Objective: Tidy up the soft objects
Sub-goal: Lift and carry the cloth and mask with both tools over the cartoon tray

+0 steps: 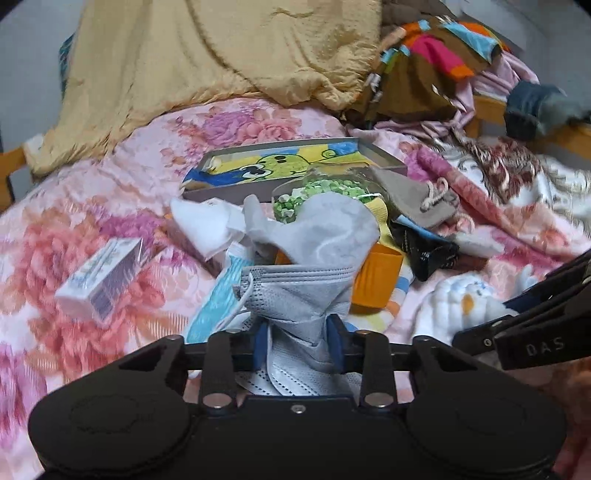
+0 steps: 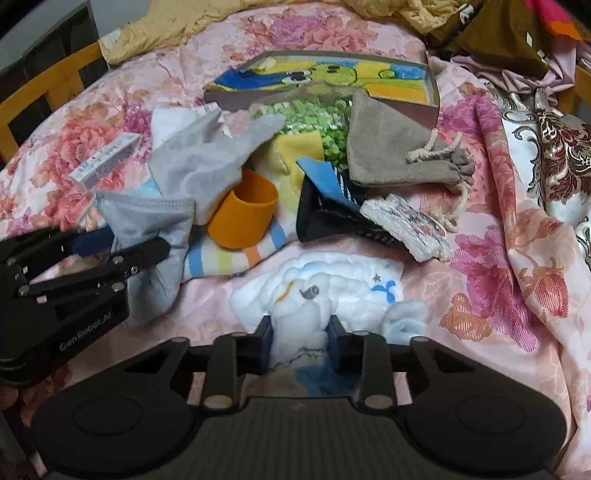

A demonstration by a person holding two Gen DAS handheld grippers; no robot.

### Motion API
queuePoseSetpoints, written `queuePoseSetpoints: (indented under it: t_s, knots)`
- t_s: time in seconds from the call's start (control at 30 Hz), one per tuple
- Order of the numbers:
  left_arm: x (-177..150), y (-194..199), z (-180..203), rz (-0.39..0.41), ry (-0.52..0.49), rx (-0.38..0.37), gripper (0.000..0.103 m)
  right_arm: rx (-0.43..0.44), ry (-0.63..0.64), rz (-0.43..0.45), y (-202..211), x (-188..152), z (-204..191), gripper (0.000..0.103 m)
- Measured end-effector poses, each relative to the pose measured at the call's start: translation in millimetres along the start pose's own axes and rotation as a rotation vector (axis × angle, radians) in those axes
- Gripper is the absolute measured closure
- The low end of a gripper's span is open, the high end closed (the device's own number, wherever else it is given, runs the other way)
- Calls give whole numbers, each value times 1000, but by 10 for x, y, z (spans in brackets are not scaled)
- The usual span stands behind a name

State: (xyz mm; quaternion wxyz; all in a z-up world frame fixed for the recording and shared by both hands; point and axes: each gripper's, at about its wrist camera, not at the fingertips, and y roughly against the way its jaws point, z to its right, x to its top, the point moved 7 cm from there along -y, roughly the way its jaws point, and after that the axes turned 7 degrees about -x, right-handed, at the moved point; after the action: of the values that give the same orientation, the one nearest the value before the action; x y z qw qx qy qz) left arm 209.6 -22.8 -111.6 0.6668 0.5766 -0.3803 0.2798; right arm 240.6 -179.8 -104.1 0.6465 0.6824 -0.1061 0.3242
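Observation:
On the floral bedspread (image 2: 369,33) lies a heap of soft things. My left gripper (image 1: 297,341) is shut on a grey pleated face mask (image 1: 295,291), which bunches between the blue pads. From the right wrist view, that left gripper (image 2: 125,242) and the face mask (image 2: 147,218) sit at the left. My right gripper (image 2: 300,339) is shut on a white quilted cloth (image 2: 325,288) with small blue and orange prints, pinched at its near edge. This white cloth (image 1: 454,302) also shows at the lower right of the left wrist view, beside the right gripper's black fingers (image 1: 524,314).
Behind the mask are a grey glove (image 2: 199,162), an orange cup (image 2: 243,214) on its side, a striped towel (image 2: 236,258), a dark sock (image 2: 325,218) and a beige drawstring pouch (image 2: 391,147). Farther back are a picture box (image 2: 325,77), a yellow blanket (image 1: 203,66) and a small carton (image 2: 107,157).

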Motion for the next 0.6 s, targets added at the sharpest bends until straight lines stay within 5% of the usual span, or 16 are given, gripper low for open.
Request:
queuePoseSetpoints:
  t_s: [0.37,0.6]
  knots:
    - [91,512,-83,37,114,-2,74,127,3,205,398,86,-90,81]
    - [417,757,-28,140,146,-22,74,195,-36,404,803,218,-59,81]
